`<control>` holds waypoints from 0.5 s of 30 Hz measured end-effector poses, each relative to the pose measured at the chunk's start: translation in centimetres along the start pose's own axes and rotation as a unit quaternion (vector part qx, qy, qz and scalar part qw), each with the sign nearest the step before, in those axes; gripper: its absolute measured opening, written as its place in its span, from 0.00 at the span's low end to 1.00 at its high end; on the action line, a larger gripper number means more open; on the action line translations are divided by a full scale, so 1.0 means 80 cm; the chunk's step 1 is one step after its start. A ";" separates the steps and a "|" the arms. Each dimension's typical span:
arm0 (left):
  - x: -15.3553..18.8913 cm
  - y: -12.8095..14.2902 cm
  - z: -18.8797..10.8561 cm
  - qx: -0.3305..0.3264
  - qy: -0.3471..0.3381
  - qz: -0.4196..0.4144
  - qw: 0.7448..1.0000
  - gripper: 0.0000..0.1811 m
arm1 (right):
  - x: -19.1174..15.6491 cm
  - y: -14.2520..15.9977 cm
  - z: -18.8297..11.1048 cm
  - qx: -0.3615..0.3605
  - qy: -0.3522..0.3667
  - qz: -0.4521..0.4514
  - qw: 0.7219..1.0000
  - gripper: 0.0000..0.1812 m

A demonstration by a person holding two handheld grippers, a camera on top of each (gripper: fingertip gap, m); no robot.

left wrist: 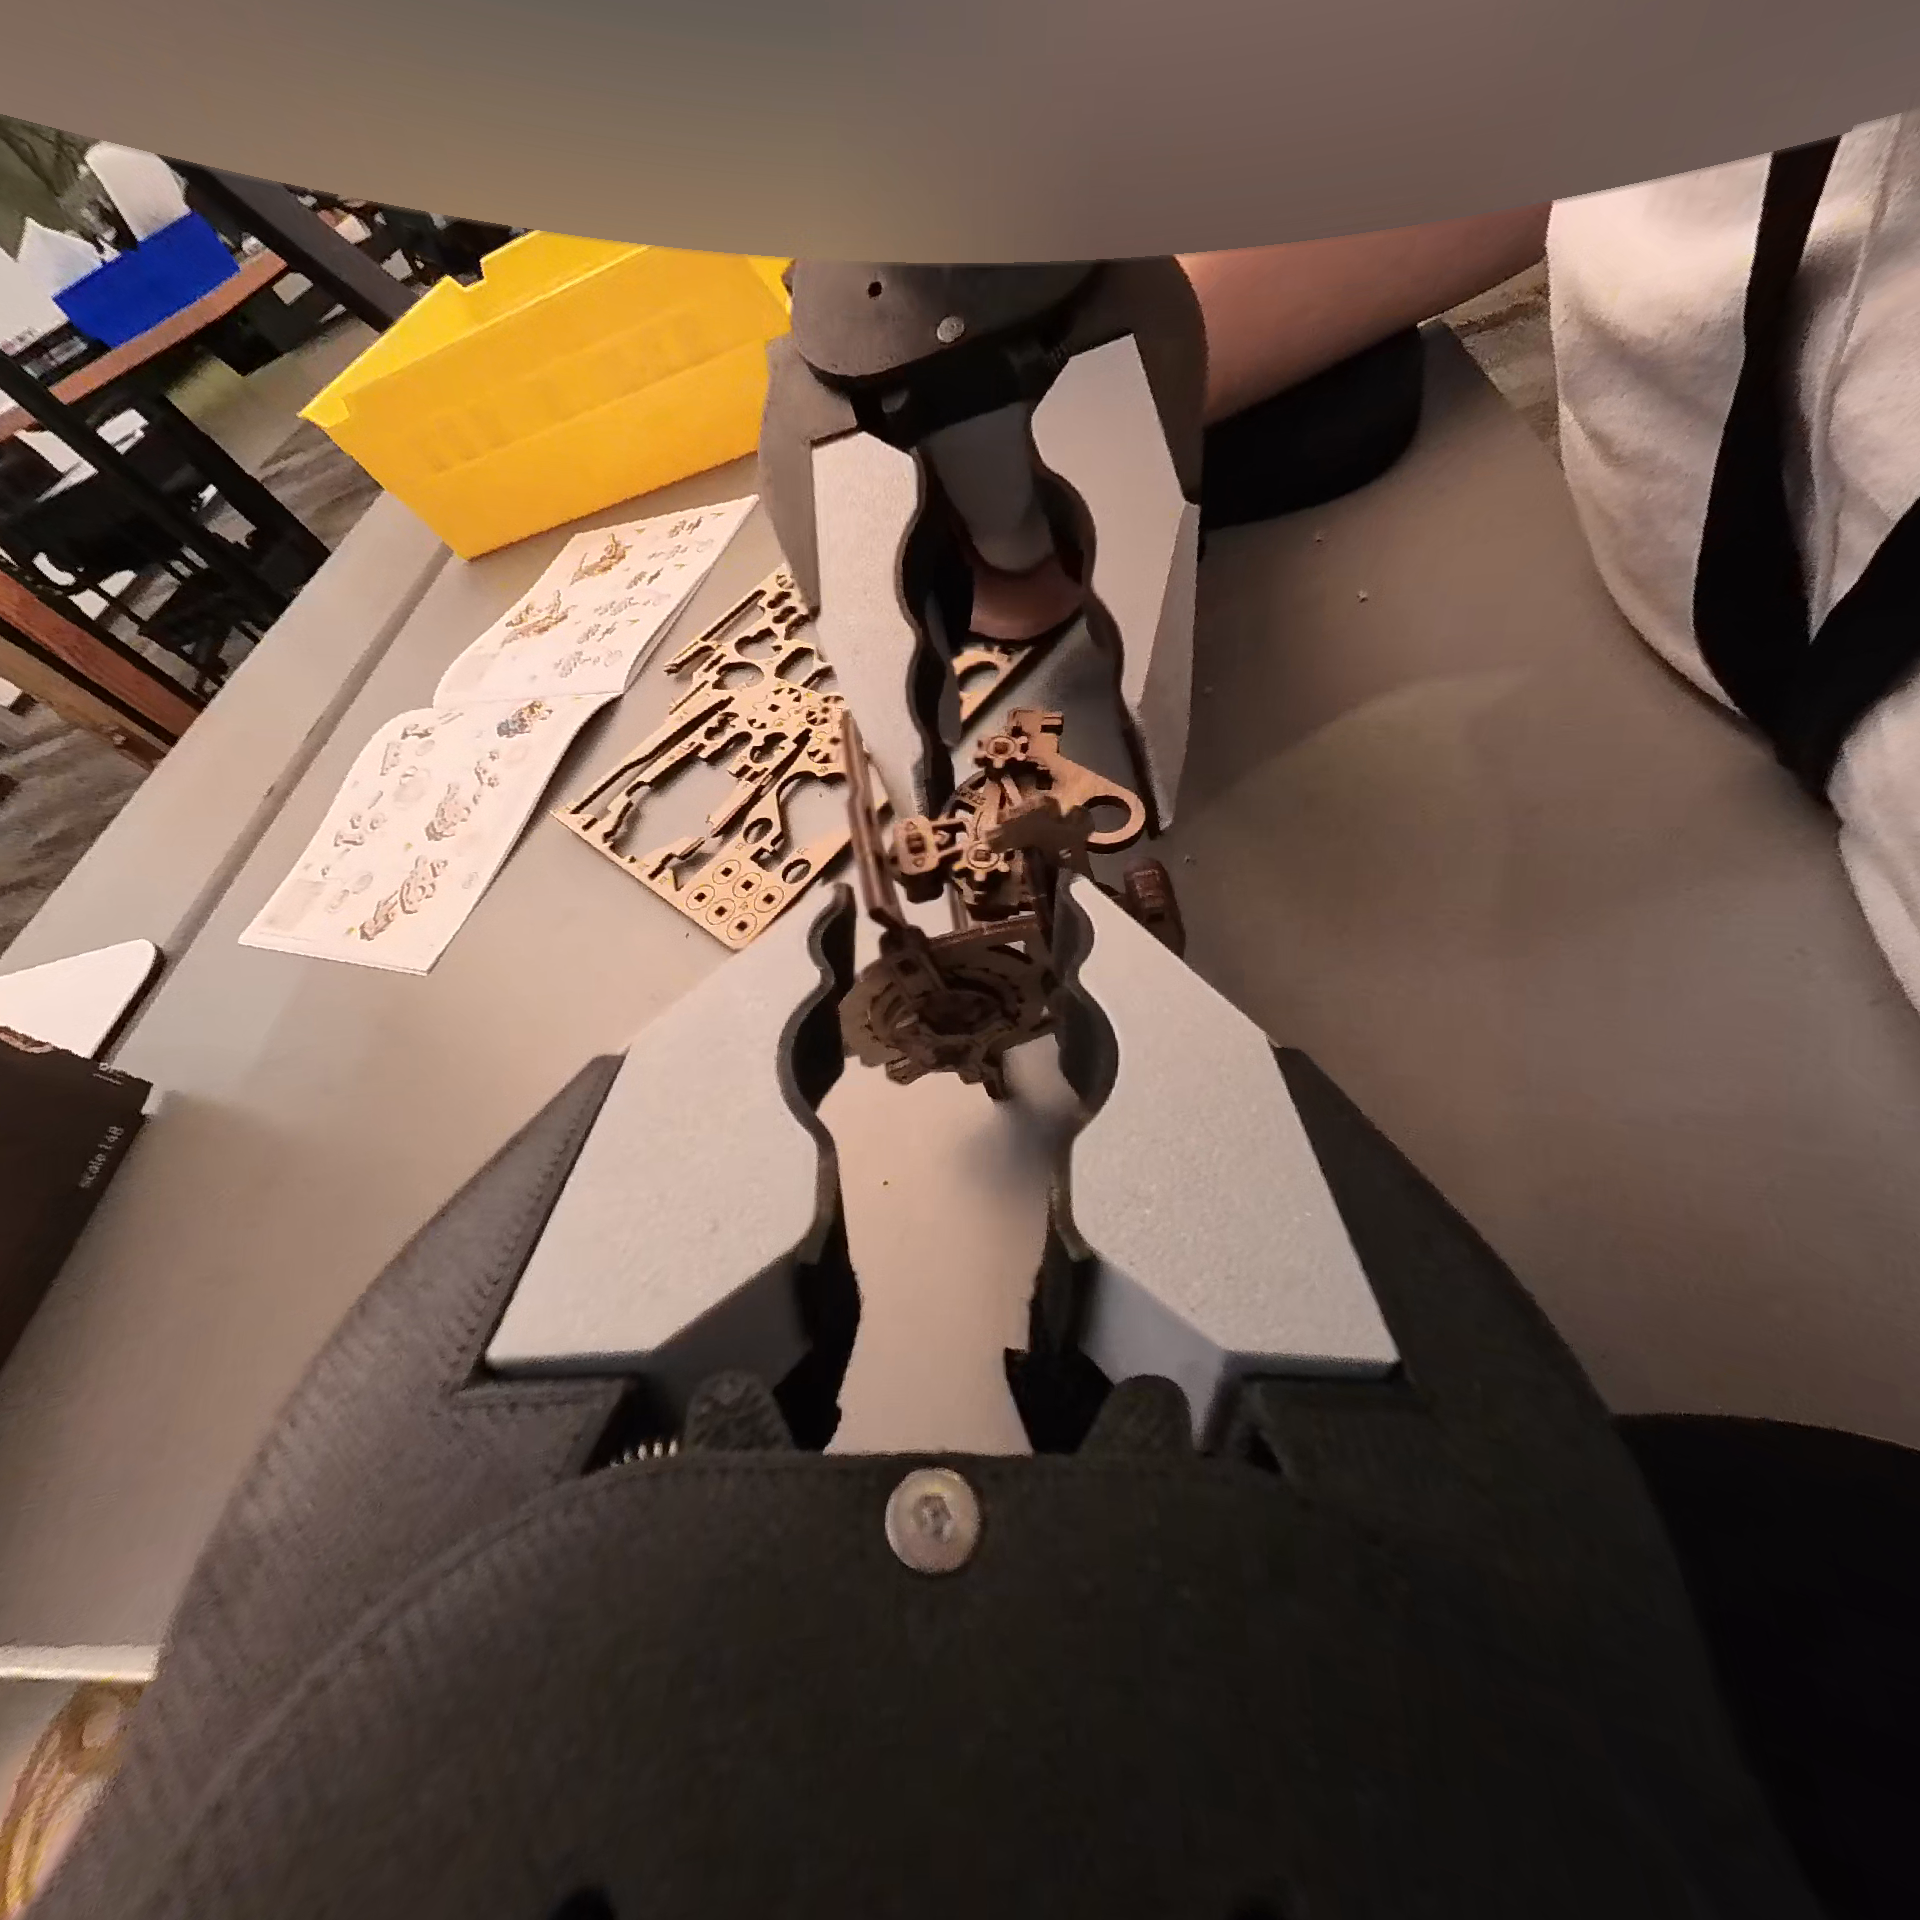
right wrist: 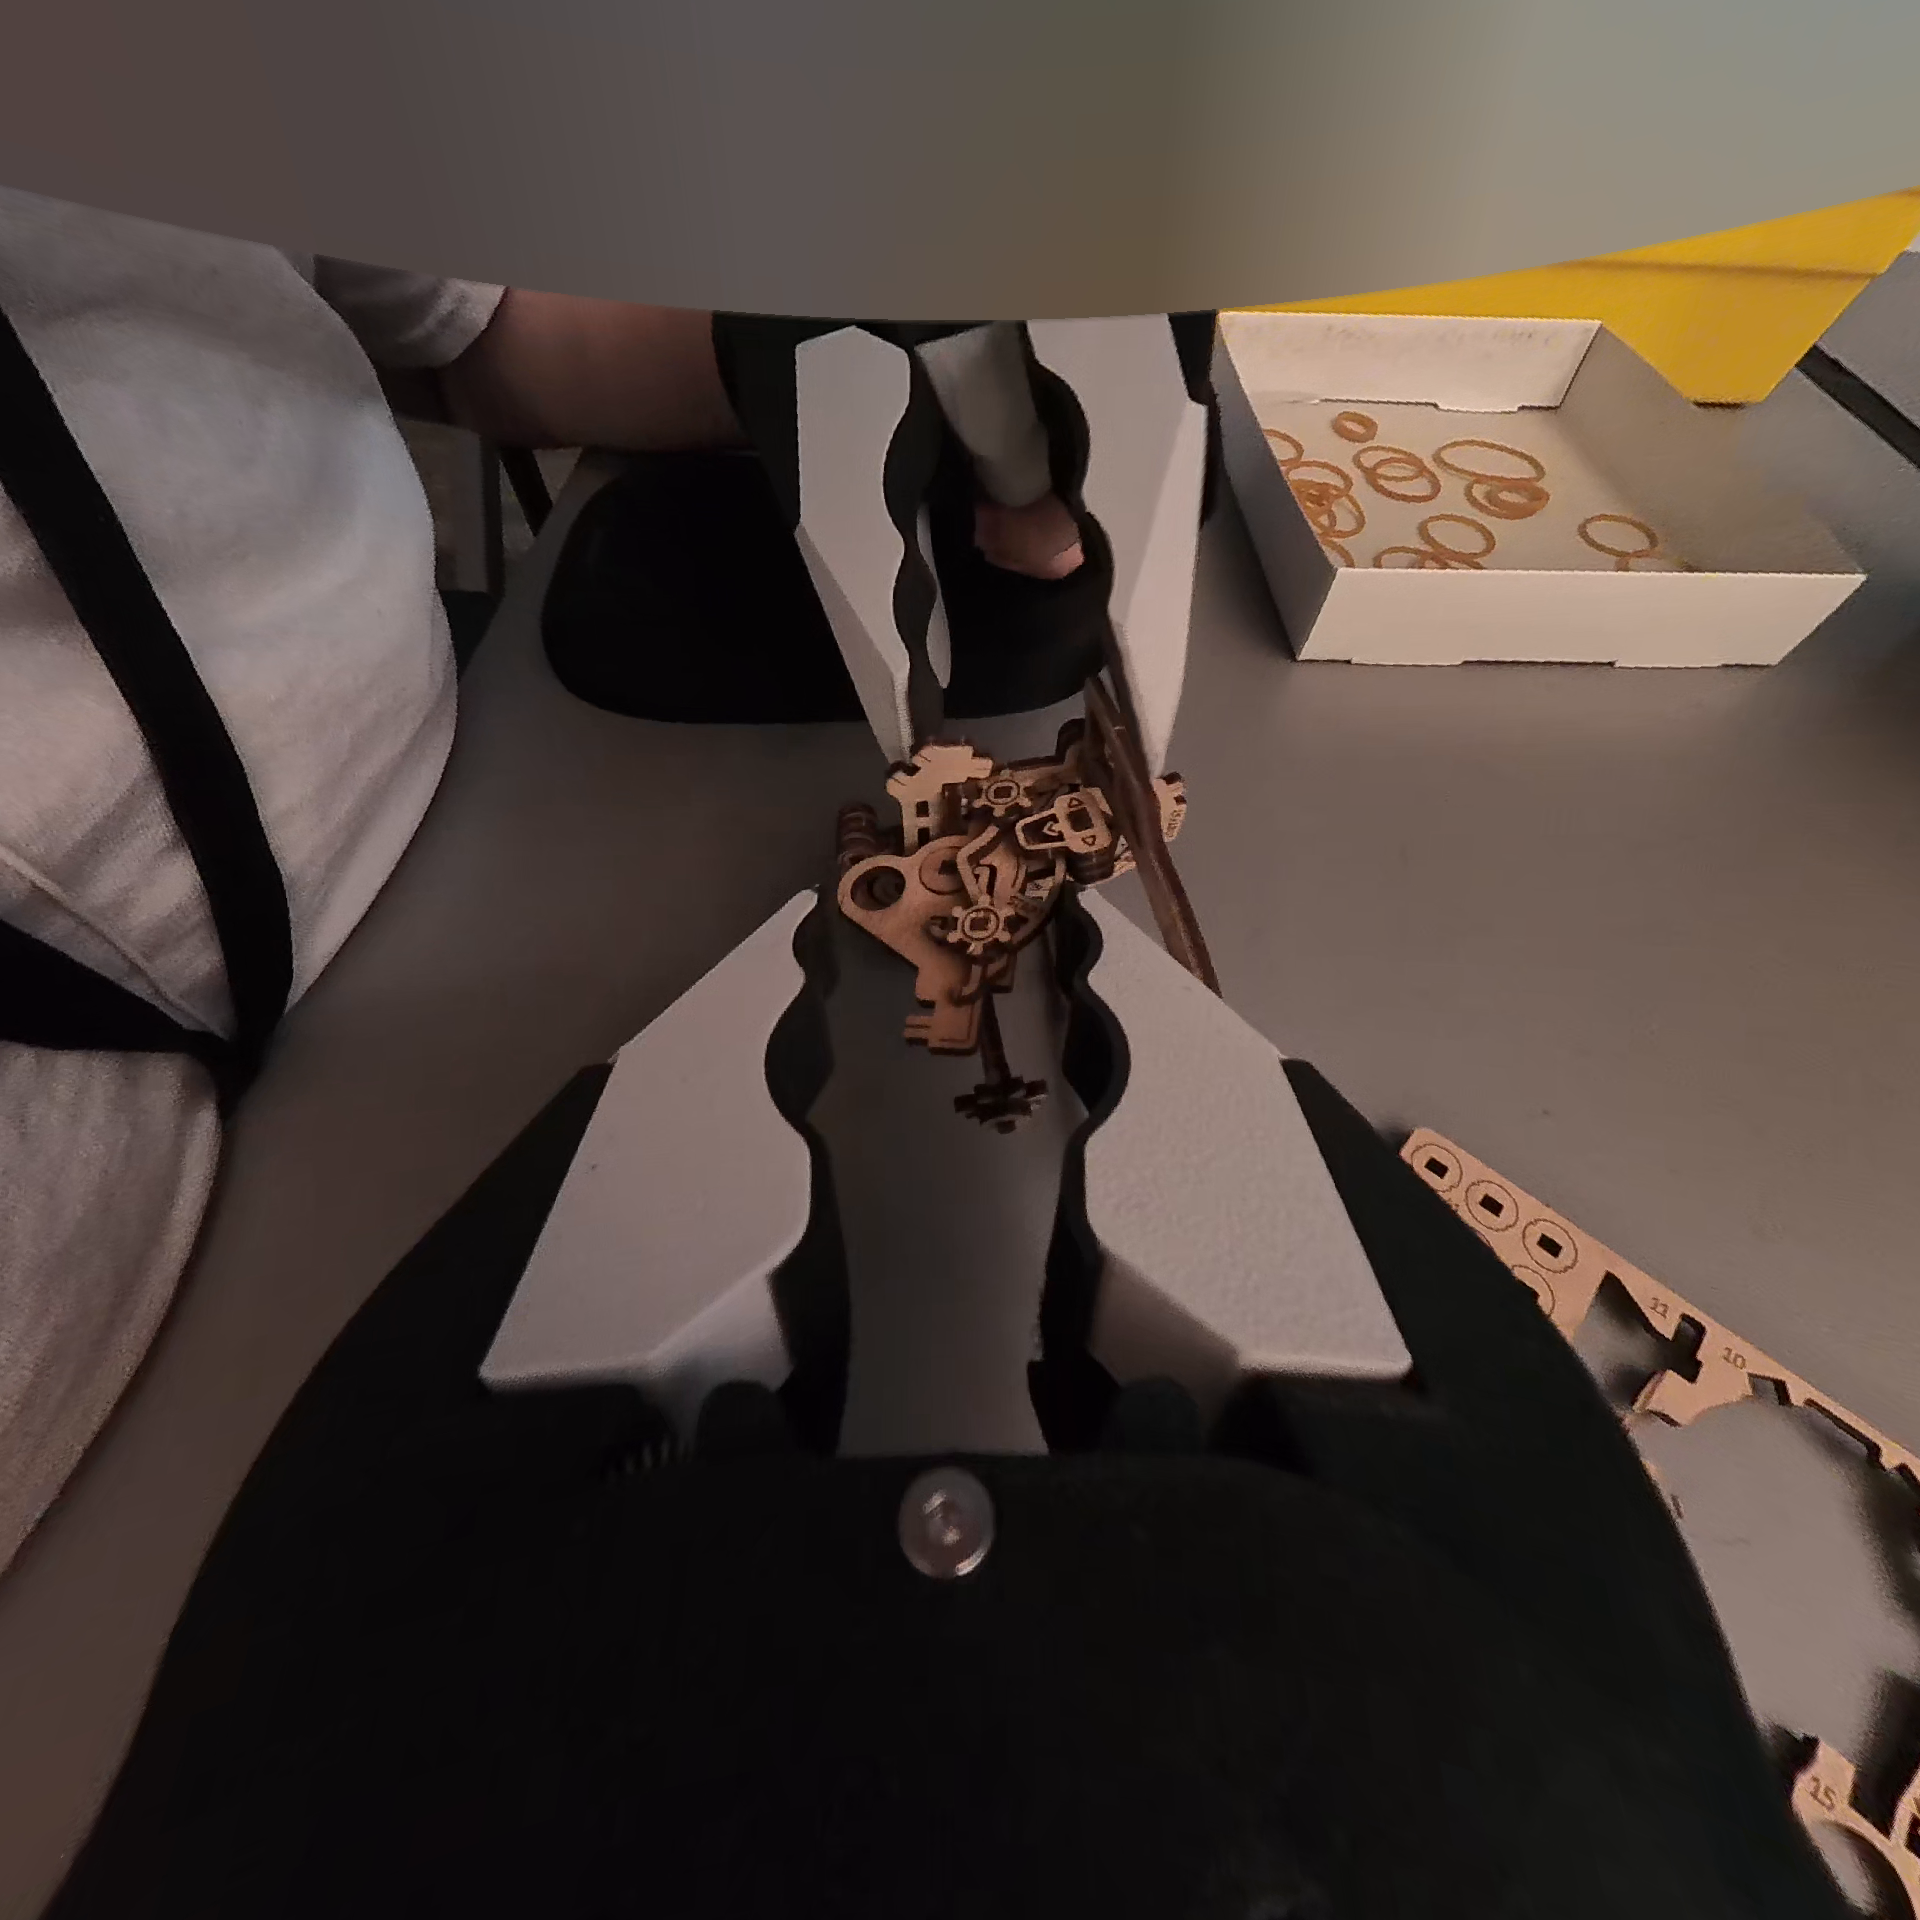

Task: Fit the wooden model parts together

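We are holding the half-built wooden model [right wrist: 977, 883] above the desk [right wrist: 1455, 883], both tongs, left tongs [left wrist: 951, 914] and right tongs [right wrist: 940, 914], pinching it from opposite ends. It looks light, thin, brittle; grip the thicker plates. A white box [right wrist: 1558, 623] is holding rubber bands [right wrist: 1475, 473]; what is in the yellow bin [left wrist: 540, 416] we cannot tell.

Your left wrist view is fairly bright and warm; your right wrist view is dimmer, greyer. Both bend strongly at the edges, with soft shadows on the table [left wrist: 1455, 935].
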State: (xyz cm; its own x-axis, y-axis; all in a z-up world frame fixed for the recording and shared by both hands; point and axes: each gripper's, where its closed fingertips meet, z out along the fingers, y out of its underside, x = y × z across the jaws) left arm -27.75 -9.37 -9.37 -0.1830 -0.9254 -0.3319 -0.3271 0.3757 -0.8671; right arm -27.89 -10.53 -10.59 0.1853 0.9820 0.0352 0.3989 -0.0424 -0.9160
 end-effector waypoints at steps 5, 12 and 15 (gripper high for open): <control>0.003 0.000 -0.001 0.001 0.013 -0.002 1.000 0.18 | -0.001 -0.001 0.002 0.003 -0.014 -0.001 1.000 0.22; 0.006 0.000 -0.002 0.005 0.018 0.000 1.000 0.17 | -0.003 -0.001 0.002 0.001 -0.025 -0.007 1.000 0.22; 0.005 0.000 -0.002 0.005 0.016 0.002 1.000 0.18 | -0.003 -0.001 0.002 0.001 -0.024 -0.010 1.000 0.22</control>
State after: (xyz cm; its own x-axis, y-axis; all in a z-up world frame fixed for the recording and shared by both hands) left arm -27.98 -9.77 -9.44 -0.2139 -0.9216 -0.3239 -0.3174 0.3792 -0.8692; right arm -28.12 -10.72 -10.59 0.1345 0.9903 0.0352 0.4003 -0.0218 -0.9161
